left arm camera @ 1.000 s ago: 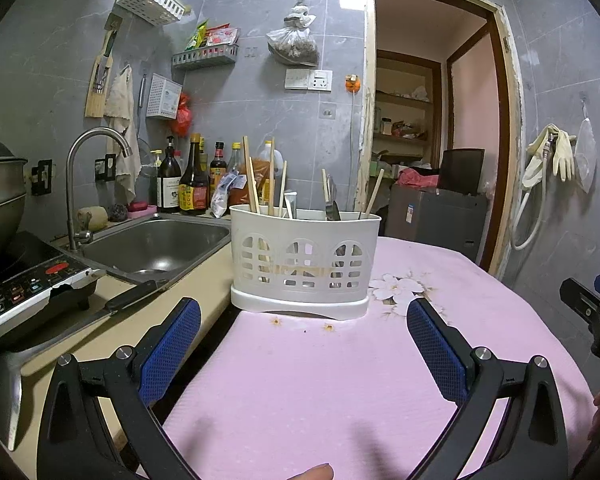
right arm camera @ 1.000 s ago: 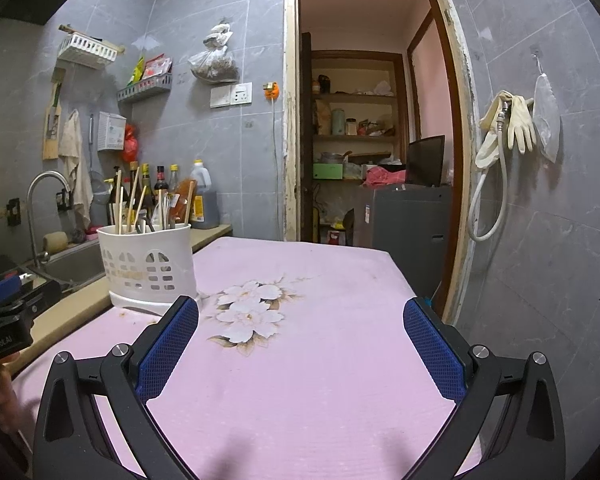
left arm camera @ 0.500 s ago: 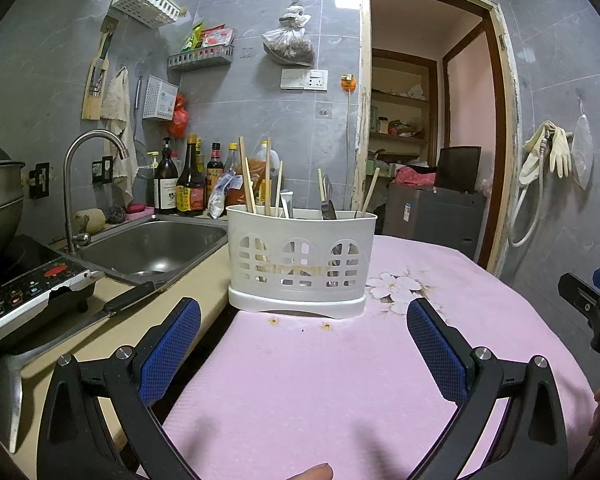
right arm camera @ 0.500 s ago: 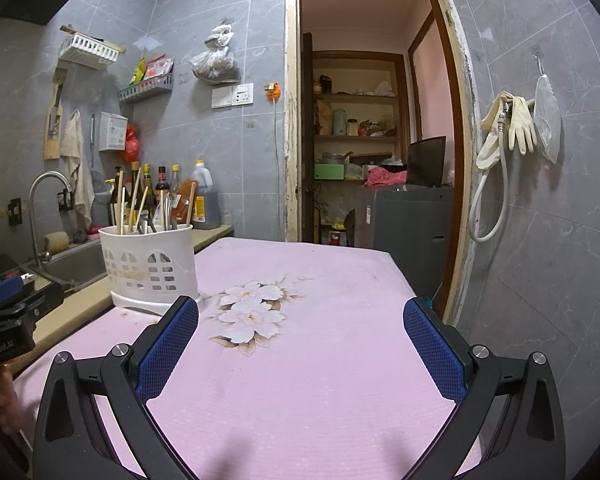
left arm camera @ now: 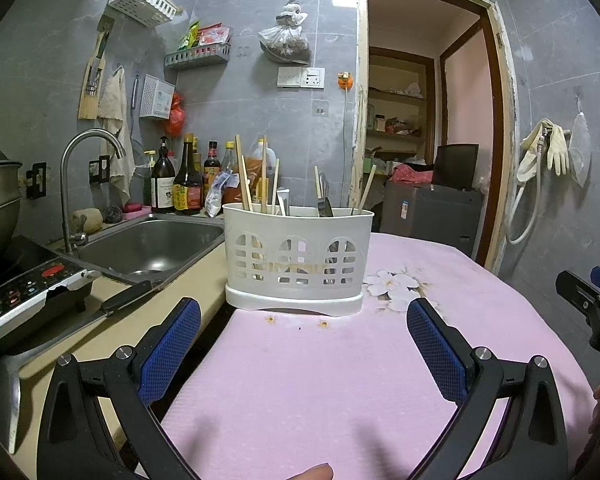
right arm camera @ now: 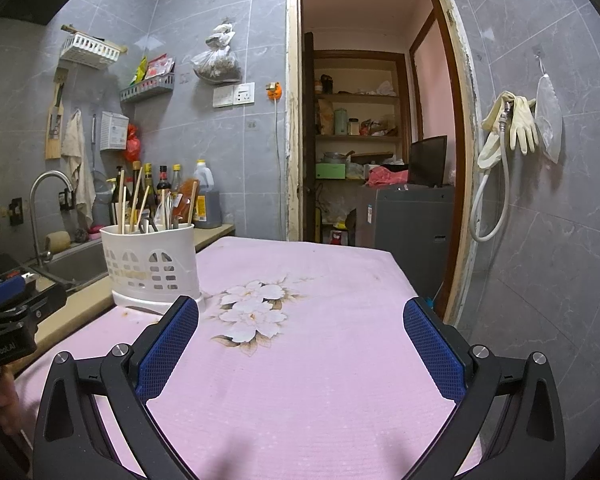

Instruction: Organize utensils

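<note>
**Sticks and spoons were in the holder, and both grippers were empty**

The big pink table cloth (right arm camera: 308,360) had no loose sticks or spoons on it that could be seen. It only held the white holder (left arm camera: 298,260), which stood near the cloth's far left edge, close to the sink (left arm camera: 148,244). Inside the holder, chopsticks (left arm camera: 244,176) stood up on the left side, and a few more sticks and a dark metal tool poked out to the right. So the sorting looked nearly done, or maybe all done. Which part of the holder each thing sat in could not be told.

The left gripper (left arm camera: 304,340) hung low over the cloth, in front of the holder, with its jaws spread wide and nothing between them. The right gripper (right arm camera: 300,344) hung over the flower print, also spread wide and holding nothing.

Not much writing could be read. The side of the left gripper, seen by the right camera, showed white letters that looked like "GenRobot.AI". The bottles (left arm camera: 188,184) by the sink had labels, but the words were too small to read.
</note>
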`<state>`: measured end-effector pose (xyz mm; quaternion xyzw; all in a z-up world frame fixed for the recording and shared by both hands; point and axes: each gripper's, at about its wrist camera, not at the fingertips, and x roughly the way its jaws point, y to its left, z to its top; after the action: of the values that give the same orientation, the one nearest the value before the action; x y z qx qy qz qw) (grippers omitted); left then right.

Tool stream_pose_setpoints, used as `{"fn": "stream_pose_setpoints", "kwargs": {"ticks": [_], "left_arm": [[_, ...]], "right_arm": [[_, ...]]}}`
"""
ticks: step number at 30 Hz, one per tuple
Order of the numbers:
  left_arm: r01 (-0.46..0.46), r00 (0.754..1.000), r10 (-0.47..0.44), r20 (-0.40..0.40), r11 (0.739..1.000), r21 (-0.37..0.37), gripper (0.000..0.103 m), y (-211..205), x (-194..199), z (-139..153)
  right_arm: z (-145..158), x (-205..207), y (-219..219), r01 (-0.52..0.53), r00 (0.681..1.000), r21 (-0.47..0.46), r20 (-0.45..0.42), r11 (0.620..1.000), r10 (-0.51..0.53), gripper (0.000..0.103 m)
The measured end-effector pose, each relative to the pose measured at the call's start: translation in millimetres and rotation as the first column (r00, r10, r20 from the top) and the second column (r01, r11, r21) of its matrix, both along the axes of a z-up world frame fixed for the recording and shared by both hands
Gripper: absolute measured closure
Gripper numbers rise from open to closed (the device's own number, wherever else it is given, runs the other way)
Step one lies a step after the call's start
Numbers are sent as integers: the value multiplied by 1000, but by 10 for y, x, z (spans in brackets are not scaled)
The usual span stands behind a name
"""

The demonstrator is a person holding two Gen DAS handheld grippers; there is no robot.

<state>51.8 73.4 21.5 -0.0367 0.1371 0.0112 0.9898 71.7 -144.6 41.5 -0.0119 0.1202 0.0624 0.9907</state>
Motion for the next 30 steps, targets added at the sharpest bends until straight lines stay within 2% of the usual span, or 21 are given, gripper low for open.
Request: {"fn": "stream_pose_setpoints", "kwargs": {"ticks": [30], "left_arm": [[1,1000,-1,0,1000,0,2,7,14,-3]], "right_arm": [[-18,-4,35,-4,1000,-1,-4,1000,4,0]]}}
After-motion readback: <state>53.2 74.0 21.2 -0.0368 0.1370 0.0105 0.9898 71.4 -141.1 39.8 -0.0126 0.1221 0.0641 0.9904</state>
